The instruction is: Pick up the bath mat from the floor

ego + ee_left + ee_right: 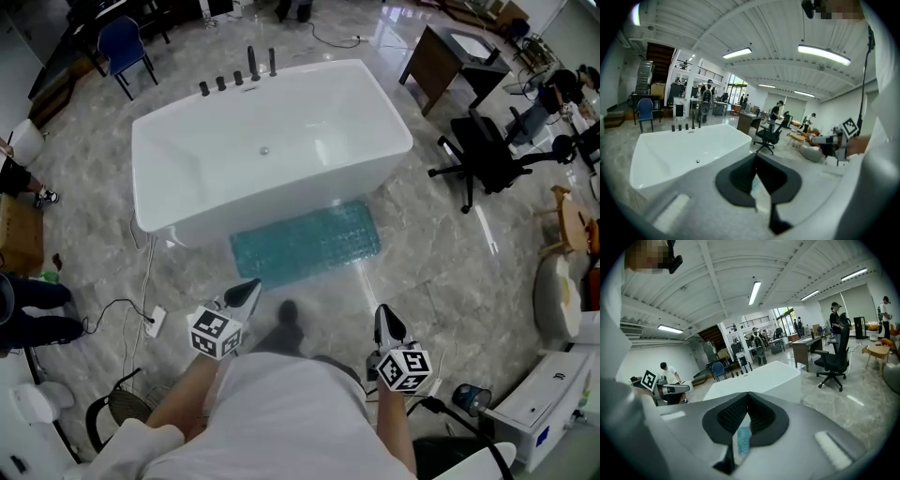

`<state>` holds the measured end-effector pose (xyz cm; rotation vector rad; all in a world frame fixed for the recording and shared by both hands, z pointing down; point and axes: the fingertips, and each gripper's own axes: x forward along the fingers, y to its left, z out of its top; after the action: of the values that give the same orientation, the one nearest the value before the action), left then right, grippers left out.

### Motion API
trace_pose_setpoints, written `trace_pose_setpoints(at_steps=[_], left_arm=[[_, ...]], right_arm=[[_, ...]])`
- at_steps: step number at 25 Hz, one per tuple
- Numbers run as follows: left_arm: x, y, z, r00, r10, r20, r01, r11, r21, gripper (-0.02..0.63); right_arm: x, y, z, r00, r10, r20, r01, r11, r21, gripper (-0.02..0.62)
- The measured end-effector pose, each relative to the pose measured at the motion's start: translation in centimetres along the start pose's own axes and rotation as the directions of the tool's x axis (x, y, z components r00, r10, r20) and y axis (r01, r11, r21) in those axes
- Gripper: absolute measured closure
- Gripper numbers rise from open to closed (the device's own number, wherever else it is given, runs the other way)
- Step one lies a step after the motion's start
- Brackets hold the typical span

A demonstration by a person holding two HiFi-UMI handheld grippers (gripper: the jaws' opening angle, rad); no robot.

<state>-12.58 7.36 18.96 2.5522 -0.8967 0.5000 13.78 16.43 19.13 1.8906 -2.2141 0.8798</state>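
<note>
The teal bath mat (pixel 306 244) lies flat on the floor against the bathtub's (pixel 272 141) near side. The left gripper (pixel 251 287) and right gripper (pixel 382 315) are pressed together, empty. The mat looks limp, light and rubbery; its near corners seem best to pinch.

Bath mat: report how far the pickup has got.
Done: nothing yet. The bath mat lies flat on the floor beside the bathtub. In hand: the left tongs and right tongs are shut and empty, held out short of the mat's near edge. Left: reach the mat, open, grip an edge and lift it off the floor.
</note>
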Motion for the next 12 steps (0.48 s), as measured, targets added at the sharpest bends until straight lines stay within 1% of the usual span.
trace_pose_setpoints(at_steps=[5, 8, 12], left_arm=[[2.2, 2.9, 1.9, 1.0, -0.018, -0.007, 0.018, 1.0, 0.008, 0.603], [3.1, 3.8, 2.8, 1.0, -0.026, -0.014, 0.026, 1.0, 0.016, 0.603], [3.7, 4.3, 3.0, 1.0, -0.019, -0.021, 0.019, 1.0, 0.004, 0.603]], right_arm=[[4.4, 0.1, 2.4, 1.0, 0.002, -0.008, -0.002, 1.0, -0.028, 0.591], [6.2, -0.2, 3.7, 1.0, -0.003, -0.022, 0.002, 0.999, -0.054, 0.591], [7.7, -1.0, 4.8, 0.999, -0.009, -0.041, 0.006, 0.998, -0.064, 0.591]])
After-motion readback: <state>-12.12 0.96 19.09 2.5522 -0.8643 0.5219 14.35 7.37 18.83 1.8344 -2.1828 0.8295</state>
